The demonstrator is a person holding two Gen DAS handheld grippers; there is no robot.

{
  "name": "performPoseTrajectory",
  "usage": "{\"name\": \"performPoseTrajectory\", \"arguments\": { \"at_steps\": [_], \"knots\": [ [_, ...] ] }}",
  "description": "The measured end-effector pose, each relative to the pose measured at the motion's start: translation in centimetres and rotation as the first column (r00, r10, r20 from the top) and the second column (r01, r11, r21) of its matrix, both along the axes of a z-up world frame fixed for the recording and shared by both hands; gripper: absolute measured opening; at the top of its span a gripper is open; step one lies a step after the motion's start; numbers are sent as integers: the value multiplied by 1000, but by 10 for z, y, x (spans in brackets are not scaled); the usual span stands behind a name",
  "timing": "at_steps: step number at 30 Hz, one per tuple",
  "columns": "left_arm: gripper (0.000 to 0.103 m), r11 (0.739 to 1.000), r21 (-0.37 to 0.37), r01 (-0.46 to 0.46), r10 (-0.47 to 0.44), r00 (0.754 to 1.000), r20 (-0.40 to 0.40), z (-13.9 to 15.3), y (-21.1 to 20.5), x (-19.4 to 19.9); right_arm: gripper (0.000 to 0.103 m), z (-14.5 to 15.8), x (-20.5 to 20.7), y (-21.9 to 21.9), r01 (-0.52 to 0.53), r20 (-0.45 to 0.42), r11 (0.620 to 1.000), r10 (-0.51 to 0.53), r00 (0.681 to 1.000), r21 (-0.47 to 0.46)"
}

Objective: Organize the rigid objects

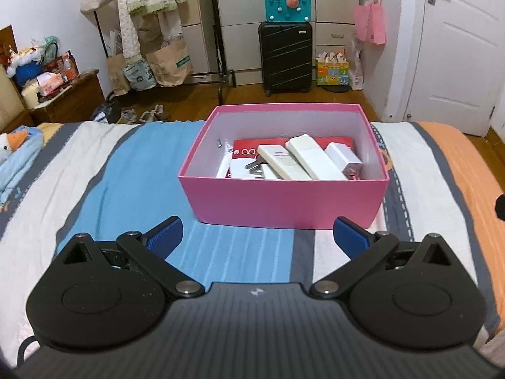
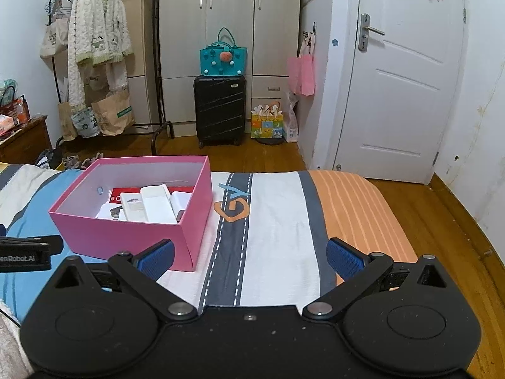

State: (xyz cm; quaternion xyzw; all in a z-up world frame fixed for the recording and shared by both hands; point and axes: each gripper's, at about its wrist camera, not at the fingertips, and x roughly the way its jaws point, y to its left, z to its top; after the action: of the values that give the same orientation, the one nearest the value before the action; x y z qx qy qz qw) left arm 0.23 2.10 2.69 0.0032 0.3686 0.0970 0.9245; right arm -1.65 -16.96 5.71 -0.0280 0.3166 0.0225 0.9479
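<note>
Judging from how things lie, the task looks almost finished or finished: every rigid object that I can see is already inside the pink box [image 1: 284,199], and no loose object shows on the striped bed cover [image 1: 132,170] around it. Whether something else lies outside both views, I cannot tell.

Both tools are free. The left gripper [image 1: 257,237] has its blue pads spread wide with nothing between them, and it hovers just near the front wall of the box. The right gripper [image 2: 251,257] is also released and empty; it is over the bed to the right of the box, with its left pad close to the box's near right corner.

The box stands upright on the bed, towards the far edge, with its long axis running left to right. Inside, two white remotes [image 1: 303,159] lie side by side on a red flat item [image 1: 249,148]; their long axes run from near right to far left. A white charger [image 1: 342,158] rests at the right beside them.
</note>
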Motion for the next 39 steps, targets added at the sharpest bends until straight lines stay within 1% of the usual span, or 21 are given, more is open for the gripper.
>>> {"name": "performPoseTrajectory", "arguments": {
  "at_steps": [8,12,18,28,36,39],
  "knots": [
    [103,1000,3,22,-22,1000,-2,2,-1,0,103,2,-3,1,-8,9,1000,8,1000,-12],
    [103,1000,15,22,-21,1000,-8,3,-3,0,103,1,-3,1,-2,6,1000,2,1000,-18],
    [103,1000,7,18,-17,1000,-23,1,-1,0,103,0,0,3,4,-2,1000,-4,1000,-21],
    [103,1000,28,14,-14,1000,-23,-1,-3,3,103,-2,2,4,8,-8,1000,-9,1000,-22],
    [103,1000,28,4,-3,999,-38,-3,-2,4,103,-4,6,4,26,-18,1000,-27,999,-13],
    [103,1000,20,1,0,1000,-30,-2,0,3,103,-3,6,2,37,-13,999,-37,999,6]
  ]
}}
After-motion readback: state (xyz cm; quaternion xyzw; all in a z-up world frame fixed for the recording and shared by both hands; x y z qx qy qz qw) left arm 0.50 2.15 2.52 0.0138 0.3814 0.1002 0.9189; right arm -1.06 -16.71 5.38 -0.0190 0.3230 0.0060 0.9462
